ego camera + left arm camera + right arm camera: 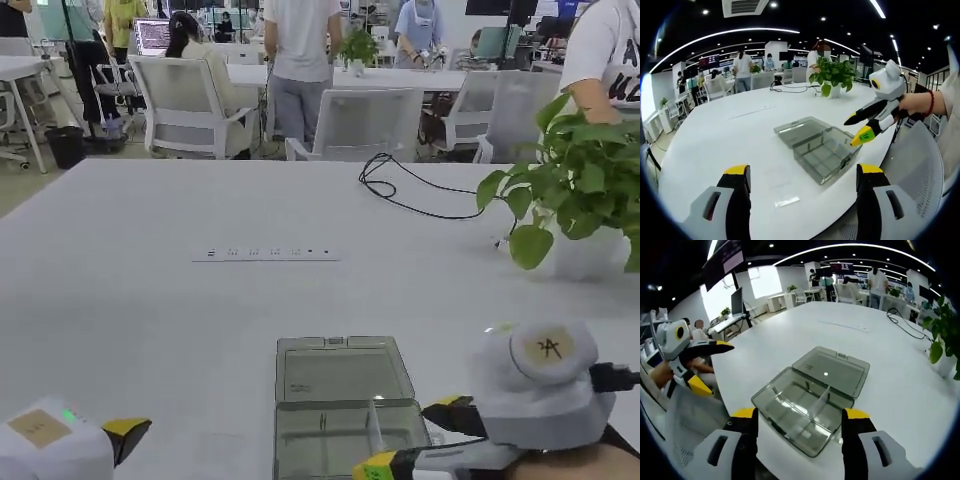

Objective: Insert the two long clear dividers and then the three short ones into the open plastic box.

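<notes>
**Desk:** What surrounds the work?

**Photographer:** A white worktop (pixel 150 320) in an open-plan office. A potted plant (pixel 570 190) in a white pot stands at the right edge of the head view. A looped black cable (pixel 400 190) lies just left of it. A flush socket strip (pixel 265 254) runs across the middle of the frame. All three sit well apart from the box, higher in the frame. White chairs (pixel 190 105) and people (pixel 300 50) at other desks line the top of the frame.

**Desk:** And the box itself?

**Photographer:** The clear plastic box (pixel 330 445) lies at bottom centre of the head view. Its lid (pixel 345 368) is laid flat toward the top of the frame and hinged to the base. One clear divider (pixel 810 410) stands upright in the base, running from the hinge side to the front wall. Glare on the plastic keeps me from telling whether other pieces are seated.

**Desk:** The grippers?

**Photographer:** The right gripper (pixel 410 438) hovers at lower right of the head view, over the box's near right corner. Its jaws are spread wide and hold nothing. The left gripper (pixel 803 172) sits at lower left of the head view, apart from the box, jaws likewise wide and empty.
</notes>
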`<action>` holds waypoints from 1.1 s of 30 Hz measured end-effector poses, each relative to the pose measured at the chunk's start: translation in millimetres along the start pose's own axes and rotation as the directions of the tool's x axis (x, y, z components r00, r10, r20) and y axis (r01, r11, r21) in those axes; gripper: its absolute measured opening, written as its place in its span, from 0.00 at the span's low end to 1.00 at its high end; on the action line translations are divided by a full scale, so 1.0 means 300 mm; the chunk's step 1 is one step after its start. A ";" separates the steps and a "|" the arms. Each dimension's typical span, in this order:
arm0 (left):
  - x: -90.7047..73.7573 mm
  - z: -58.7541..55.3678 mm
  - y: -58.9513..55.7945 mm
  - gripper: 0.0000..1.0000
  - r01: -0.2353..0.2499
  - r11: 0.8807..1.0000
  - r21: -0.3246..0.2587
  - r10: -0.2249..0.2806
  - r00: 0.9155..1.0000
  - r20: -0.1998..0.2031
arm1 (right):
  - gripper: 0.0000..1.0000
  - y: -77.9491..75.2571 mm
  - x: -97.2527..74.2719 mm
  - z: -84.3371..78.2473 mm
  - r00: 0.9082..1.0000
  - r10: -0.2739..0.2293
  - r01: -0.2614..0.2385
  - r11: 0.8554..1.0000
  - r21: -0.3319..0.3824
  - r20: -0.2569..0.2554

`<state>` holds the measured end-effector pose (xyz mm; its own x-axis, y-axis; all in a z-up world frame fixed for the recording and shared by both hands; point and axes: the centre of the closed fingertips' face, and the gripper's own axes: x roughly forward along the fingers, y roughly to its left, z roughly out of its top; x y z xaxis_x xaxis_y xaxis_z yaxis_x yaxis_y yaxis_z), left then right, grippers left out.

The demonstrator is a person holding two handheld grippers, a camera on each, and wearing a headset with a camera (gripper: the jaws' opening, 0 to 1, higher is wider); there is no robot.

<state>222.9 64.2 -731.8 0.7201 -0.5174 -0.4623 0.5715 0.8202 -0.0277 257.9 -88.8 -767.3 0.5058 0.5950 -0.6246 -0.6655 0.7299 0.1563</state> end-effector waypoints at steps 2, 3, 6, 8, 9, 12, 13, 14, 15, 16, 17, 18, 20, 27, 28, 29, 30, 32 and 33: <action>-0.005 -0.004 0.003 0.89 -0.006 1.000 0.004 0.006 1.000 -0.005 | 0.72 -0.008 -0.015 -0.005 1.000 0.001 -0.001 1.000 -0.007 0.015; -0.007 -0.005 0.003 0.89 -0.007 1.000 0.005 0.007 1.000 -0.007 | 0.73 -0.013 -0.023 -0.010 1.000 0.000 0.000 1.000 -0.008 0.021; -0.012 -0.008 0.005 0.88 -0.012 1.000 0.006 0.012 1.000 -0.011 | 0.77 -0.016 -0.042 -0.025 1.000 0.011 -0.010 1.000 -0.015 0.027; -0.014 -0.009 0.006 0.88 -0.014 1.000 0.004 0.014 1.000 -0.013 | 0.78 -0.019 -0.051 -0.032 0.999 0.013 -0.012 1.000 -0.018 0.031; -0.016 -0.010 0.008 0.88 -0.018 1.000 0.000 0.018 1.000 -0.013 | 0.79 -0.021 -0.056 -0.036 0.999 0.014 -0.013 1.000 -0.020 0.035; -0.017 -0.012 0.013 0.87 -0.026 1.000 -0.015 0.026 0.999 -0.020 | 0.79 -0.028 -0.069 -0.034 0.999 0.007 -0.006 0.999 -0.034 0.052; -0.016 -0.013 0.016 0.86 -0.030 0.999 -0.020 0.029 0.999 -0.023 | 0.79 -0.030 -0.072 -0.033 0.998 0.007 -0.005 0.999 -0.032 0.057; -0.016 -0.014 0.020 0.85 -0.036 0.999 -0.024 0.035 0.999 -0.026 | 0.79 -0.032 -0.077 -0.031 0.998 0.007 -0.005 1.000 -0.029 0.062; -0.015 -0.014 0.024 0.85 -0.042 0.999 -0.026 0.042 0.999 -0.030 | 0.79 -0.033 -0.081 -0.029 0.998 0.006 -0.004 1.000 -0.028 0.065; -0.014 -0.017 0.030 0.83 -0.050 0.998 -0.029 0.049 0.998 -0.038 | 0.79 -0.032 -0.084 -0.027 0.998 0.006 -0.004 1.000 -0.029 0.069; -0.013 -0.022 0.034 0.82 -0.055 0.998 -0.031 0.053 0.997 -0.049 | 0.79 -0.031 -0.088 -0.025 0.997 0.006 -0.003 1.000 -0.030 0.075; -0.010 -0.029 0.038 0.81 -0.058 0.998 -0.031 0.056 0.996 -0.064 | 0.79 -0.028 -0.094 -0.021 0.996 0.007 -0.004 0.999 -0.034 0.083; -0.003 -0.039 0.048 0.79 -0.070 0.997 -0.037 0.066 0.994 -0.086 | 0.79 -0.027 -0.099 -0.018 0.996 0.008 -0.006 1.000 -0.027 0.090; 0.026 -0.087 0.085 0.72 -0.096 0.994 -0.059 0.083 0.980 -0.181 | 0.78 -0.013 -0.115 -0.013 0.994 0.006 0.001 0.998 -0.063 0.105; 0.027 -0.090 0.088 0.71 -0.099 0.993 -0.059 0.087 0.978 -0.188 | 0.78 -0.010 -0.118 -0.013 0.994 0.007 0.000 0.998 -0.063 0.107; 0.033 -0.100 0.095 0.70 -0.107 0.993 -0.058 0.093 0.975 -0.203 | 0.78 -0.009 -0.119 -0.012 0.994 0.006 0.001 0.998 -0.064 0.108; 0.036 -0.108 0.099 0.69 -0.111 0.992 -0.058 0.096 0.972 -0.216 | 0.78 -0.009 -0.121 -0.011 0.994 0.006 0.002 0.998 -0.070 0.112; 0.047 -0.128 0.109 0.67 -0.121 0.990 -0.072 0.100 0.965 -0.244 | 0.78 -0.007 -0.125 -0.009 0.993 0.005 0.004 0.997 -0.076 0.118; 0.056 -0.137 0.111 0.67 -0.119 0.990 -0.074 0.097 0.962 -0.255 | 0.78 -0.006 -0.127 -0.007 0.993 0.006 0.004 0.997 -0.077 0.122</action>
<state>237.9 93.0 -777.0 0.6476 -0.3558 -0.6738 0.4505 0.8919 -0.0380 238.7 -113.4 -745.5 0.5652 0.6357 -0.5258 -0.7039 0.7040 0.0945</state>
